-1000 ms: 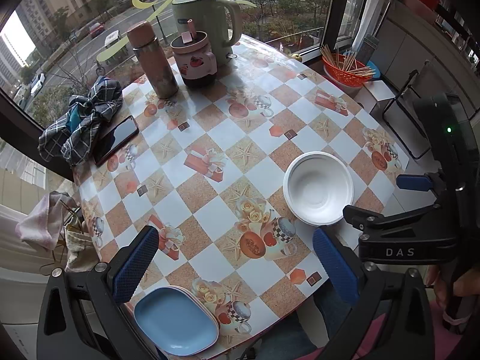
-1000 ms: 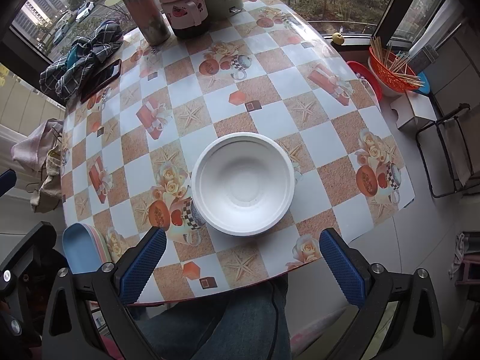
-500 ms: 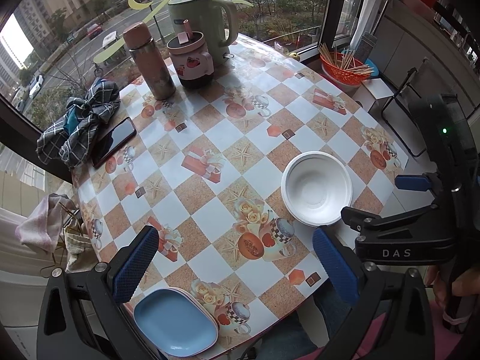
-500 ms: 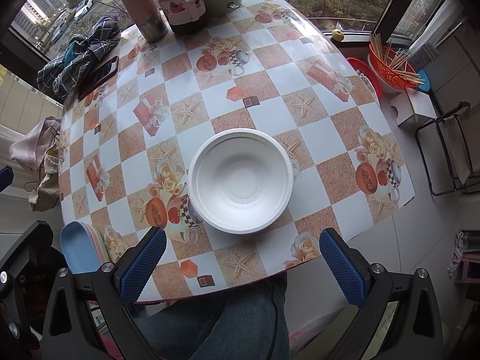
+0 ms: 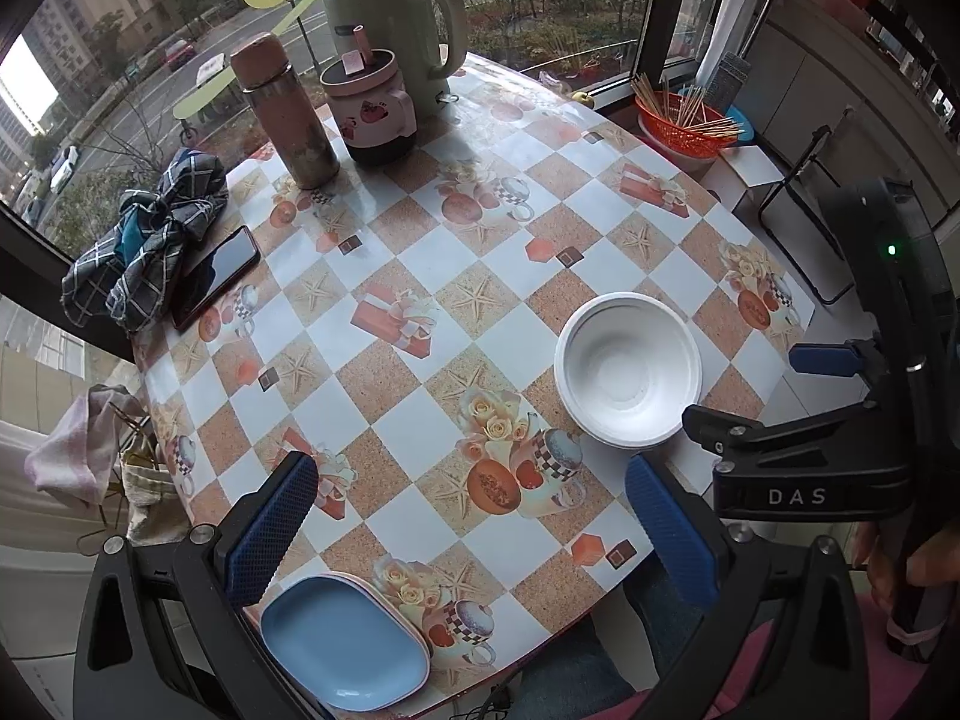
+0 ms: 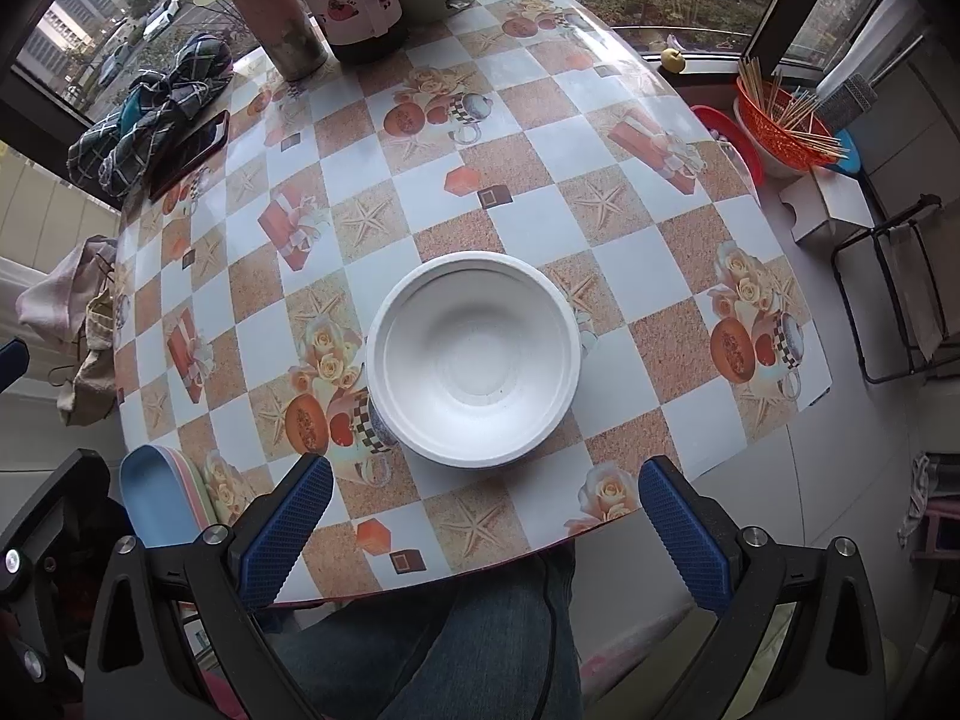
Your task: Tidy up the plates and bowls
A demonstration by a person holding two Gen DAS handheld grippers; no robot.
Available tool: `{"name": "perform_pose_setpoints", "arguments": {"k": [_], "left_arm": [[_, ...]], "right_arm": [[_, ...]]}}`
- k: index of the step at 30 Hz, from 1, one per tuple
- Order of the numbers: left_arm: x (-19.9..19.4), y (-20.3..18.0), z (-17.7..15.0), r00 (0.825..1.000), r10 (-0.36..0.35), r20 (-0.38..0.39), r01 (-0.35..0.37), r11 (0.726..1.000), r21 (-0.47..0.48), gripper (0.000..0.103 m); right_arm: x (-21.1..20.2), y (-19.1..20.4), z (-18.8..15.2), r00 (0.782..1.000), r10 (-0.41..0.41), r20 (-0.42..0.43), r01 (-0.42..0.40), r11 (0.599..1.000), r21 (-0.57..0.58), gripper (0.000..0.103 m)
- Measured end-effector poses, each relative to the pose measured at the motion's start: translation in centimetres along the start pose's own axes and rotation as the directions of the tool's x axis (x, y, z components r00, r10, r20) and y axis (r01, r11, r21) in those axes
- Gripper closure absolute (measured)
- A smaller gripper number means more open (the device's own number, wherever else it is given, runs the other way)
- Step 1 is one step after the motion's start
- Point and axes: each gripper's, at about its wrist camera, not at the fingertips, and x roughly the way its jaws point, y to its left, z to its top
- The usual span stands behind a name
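**Checkered counter, both grippers wide, nothing held**

Checkered counter (image 6: pixel 540 222) by a window, oilcloth with starfish and fruit prints. Right gripper (image 6: pixel 480 531) hovers at the near edge, jaws spread wide, empty. White bowl (image 6: pixel 474 360) sits upright on the counter just beyond and between its blue fingertips (image 6: pixel 285 531), not touching them. Left gripper (image 5: pixel 471 531) also wide open, empty, over the near left corner. Blue plate (image 5: pixel 345 642) lies flat at that corner, close under the left fingertip (image 5: pixel 270 528), resting on a pink plate whose rim barely shows. In the left wrist view the bowl (image 5: pixel 627 369) is ahead to the right, the right gripper's black body beside it.

Far side: green kettle (image 5: pixel 393 30), pink lidded mug (image 5: pixel 375 114), brown thermos (image 5: pixel 285 111), plaid cloth (image 5: pixel 147 246), dark phone (image 5: pixel 216 276). Off the counter right, red basket (image 6: pixel 780 120) of sticks. Person's jeans (image 6: pixel 456 648) below the counter edge.
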Motion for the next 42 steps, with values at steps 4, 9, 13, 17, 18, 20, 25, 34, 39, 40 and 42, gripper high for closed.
{"name": "perform_pose_setpoints", "arguments": {"k": [4, 9, 13, 17, 18, 20, 25, 34, 39, 40, 42], "left_arm": [[1.8, -0.2, -0.2, 0.997, -0.013, -0.076, 0.014, 1.0, 0.018, 0.0], [4.1, -0.9, 0.0, 0.993, -0.013, -0.115, 0.013, 1.0, 0.001, 0.0], [7.3, -2.2, 0.8, 0.987, -0.007, -0.16, 0.006, 1.0, -0.002, 0.0], [10.8, -3.4, 2.2, 0.983, 0.001, -0.184, -0.009, 0.999, -0.039, 0.0], [11.7, -3.6, 2.7, 0.982, 0.001, -0.188, -0.011, 0.998, -0.054, 0.0], [13.4, -4.0, 3.3, 0.982, 0.009, -0.187, -0.025, 0.996, -0.085, 0.0], [17.6, -4.3, 3.9, 0.971, 0.032, -0.237, -0.067, 0.987, -0.144, 0.0], [22.0, -3.9, 2.8, 0.947, 0.052, -0.316, -0.116, 0.975, -0.188, 0.0], [22.7, -3.4, 3.0, 0.951, 0.007, -0.31, -0.084, 0.968, -0.236, 0.0], [22.8, -3.2, 3.0, 0.952, -0.005, -0.305, -0.075, 0.966, -0.248, 0.0], [23.1, -2.9, 2.9, 0.955, -0.037, -0.294, -0.046, 0.962, -0.27, 0.0]], "right_arm": [[0.6, -0.7, -0.3, 1.0, 0.005, -0.014, -0.004, 1.0, 0.029, 0.0], [2.3, -2.9, -1.0, 0.999, 0.033, -0.038, -0.029, 0.993, 0.112, 0.0], [4.0, -5.7, -0.9, 0.997, 0.009, -0.077, 0.005, 0.985, 0.173, 0.0], [5.8, -7.7, 0.0, 0.993, -0.031, -0.111, 0.049, 0.985, 0.167, 0.0], [6.3, -8.0, 0.4, 0.992, -0.039, -0.119, 0.057, 0.986, 0.155, 0.0], [7.3, -8.3, 1.3, 0.989, -0.059, -0.138, 0.077, 0.989, 0.129, 0.0], [10.2, -8.3, 3.6, 0.986, -0.037, -0.164, 0.05, 0.995, 0.081, 0.0], [14.5, -7.9, 5.6, 0.971, -0.036, -0.237, 0.023, 0.998, -0.056, 0.0], [15.8, -7.8, 5.9, 0.967, 0.009, -0.253, -0.036, 0.994, -0.102, 0.0], [15.8, -7.8, 6.0, 0.967, 0.011, -0.253, -0.04, 0.993, -0.109, 0.0], [15.9, -7.7, 6.0, 0.966, 0.014, -0.258, -0.045, 0.992, -0.117, 0.0]]}}
